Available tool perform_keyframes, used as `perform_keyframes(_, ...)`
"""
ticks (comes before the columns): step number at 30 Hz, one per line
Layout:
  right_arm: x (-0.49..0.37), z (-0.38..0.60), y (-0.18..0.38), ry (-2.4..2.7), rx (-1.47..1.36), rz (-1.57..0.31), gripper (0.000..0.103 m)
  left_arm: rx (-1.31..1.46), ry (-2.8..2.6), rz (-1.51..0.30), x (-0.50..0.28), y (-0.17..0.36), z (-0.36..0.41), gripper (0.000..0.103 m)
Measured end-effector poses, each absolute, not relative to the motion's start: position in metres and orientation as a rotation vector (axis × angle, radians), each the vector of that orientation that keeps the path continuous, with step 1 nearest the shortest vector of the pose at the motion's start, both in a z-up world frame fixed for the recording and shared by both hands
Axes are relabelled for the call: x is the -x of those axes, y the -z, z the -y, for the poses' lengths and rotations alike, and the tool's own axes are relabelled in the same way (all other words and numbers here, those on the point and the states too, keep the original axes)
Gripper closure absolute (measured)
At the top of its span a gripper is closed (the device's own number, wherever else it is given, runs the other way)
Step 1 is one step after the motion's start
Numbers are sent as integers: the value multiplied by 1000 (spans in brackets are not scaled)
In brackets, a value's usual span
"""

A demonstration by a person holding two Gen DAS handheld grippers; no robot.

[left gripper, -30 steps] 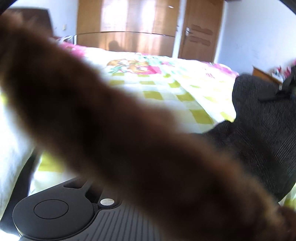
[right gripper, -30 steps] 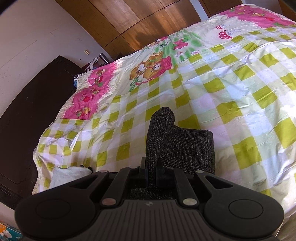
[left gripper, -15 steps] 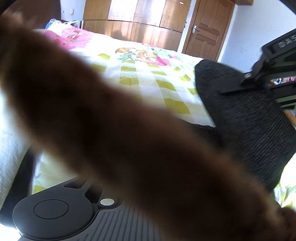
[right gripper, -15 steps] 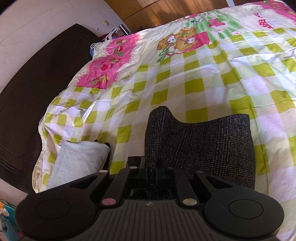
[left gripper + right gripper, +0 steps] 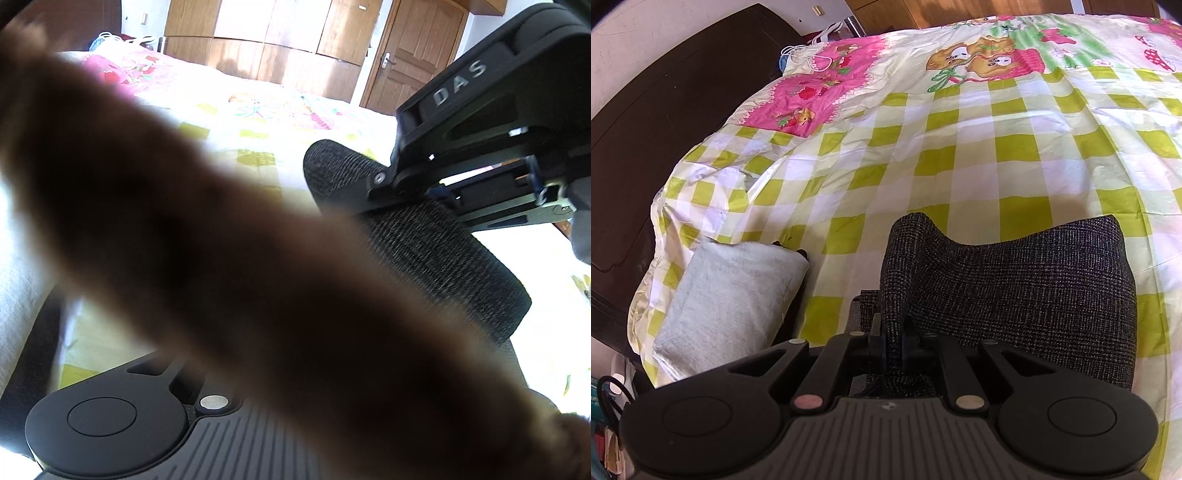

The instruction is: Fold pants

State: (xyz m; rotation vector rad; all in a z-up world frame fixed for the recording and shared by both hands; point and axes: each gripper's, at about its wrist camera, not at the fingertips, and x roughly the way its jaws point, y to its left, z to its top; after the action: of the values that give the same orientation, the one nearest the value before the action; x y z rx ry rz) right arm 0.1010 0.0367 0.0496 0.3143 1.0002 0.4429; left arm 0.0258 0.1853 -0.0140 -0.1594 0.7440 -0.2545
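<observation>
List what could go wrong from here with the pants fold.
1. The right gripper pinches only a narrow ridge of the dark pants; the fabric might slip out mid-fold.
2. A blurred brown shape blocks most of the left wrist view, so the left gripper's hold cannot be checked.
3. The folded white cloth lies close by on the checked bedsheet and could get dragged.

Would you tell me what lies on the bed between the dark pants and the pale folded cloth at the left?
In the right wrist view, only bare checked bedsheet separates the pants from the pale folded cloth.
</observation>
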Motion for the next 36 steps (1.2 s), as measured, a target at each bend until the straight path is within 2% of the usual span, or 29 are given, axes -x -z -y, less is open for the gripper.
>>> perform_keyframes(20,-108,-60,-35,-424,-324,-1051,77,164,278,-768,-25,17,-183,96)
perform_keyframes(25,-111,-62,-32,-439,-330,-1055,76,205,238,-709,-11,8,-197,88)
perform_keyframes(36,-111,-57,-32,-460,-339,-1055,77,173,180,-651,22,8,-212,87)
